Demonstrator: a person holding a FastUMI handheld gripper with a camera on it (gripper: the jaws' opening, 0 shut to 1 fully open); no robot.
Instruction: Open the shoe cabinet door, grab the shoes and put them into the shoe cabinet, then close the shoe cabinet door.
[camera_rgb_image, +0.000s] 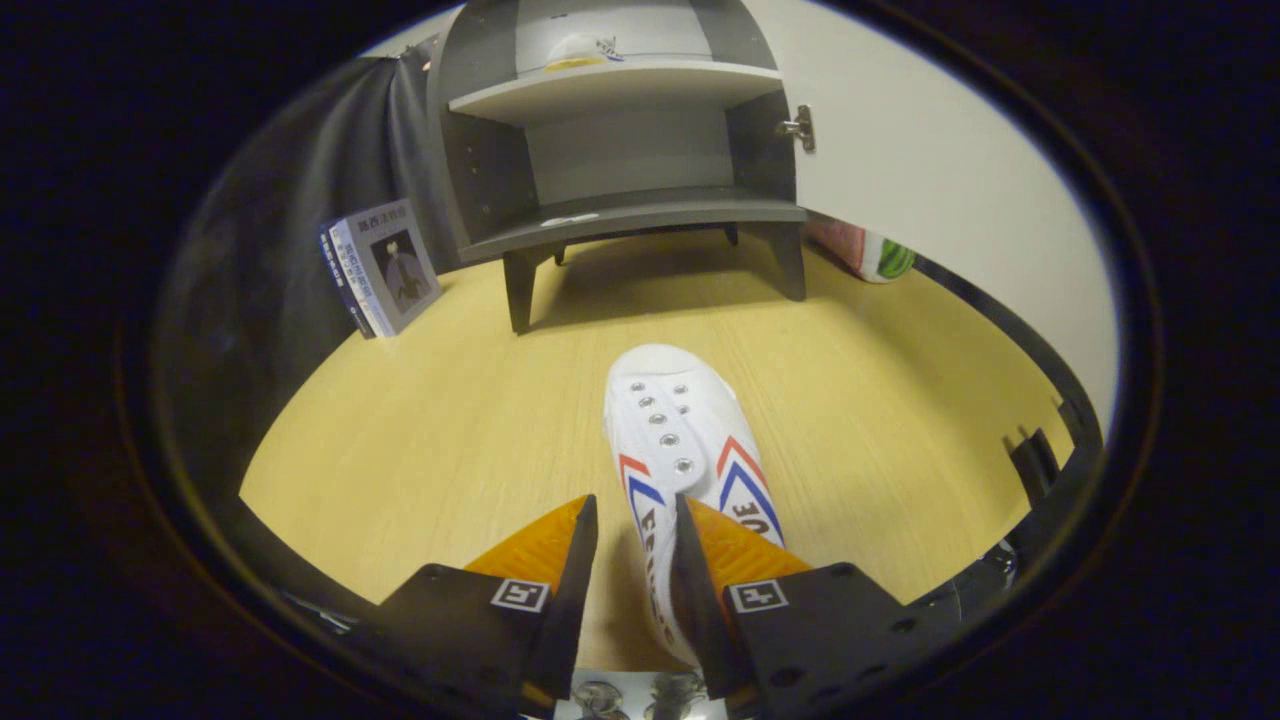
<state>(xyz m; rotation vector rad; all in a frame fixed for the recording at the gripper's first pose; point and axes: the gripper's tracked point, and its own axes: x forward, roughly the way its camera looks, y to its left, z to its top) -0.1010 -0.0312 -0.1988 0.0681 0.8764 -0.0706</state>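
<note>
A white shoe (672, 425) with red and blue stripes lies on the wooden table (420, 430), toe pointing toward the cabinet. My gripper (636, 515) is at its heel end and stands open. The shoe's left side wall sits between the fingers, with the right finger against the shoe and a gap of table showing beside the left finger. Beyond the shoe stands the grey shoe cabinet (620, 215), its white door (930, 170) swung open to the right. A second white shoe (580, 50) rests on the upper shelf. The lower shelf is bare.
A book (385, 265) leans against the dark booth wall left of the cabinet. A colourful object (870, 250) lies behind the open door on the right. The table's edge curves round near both fingers.
</note>
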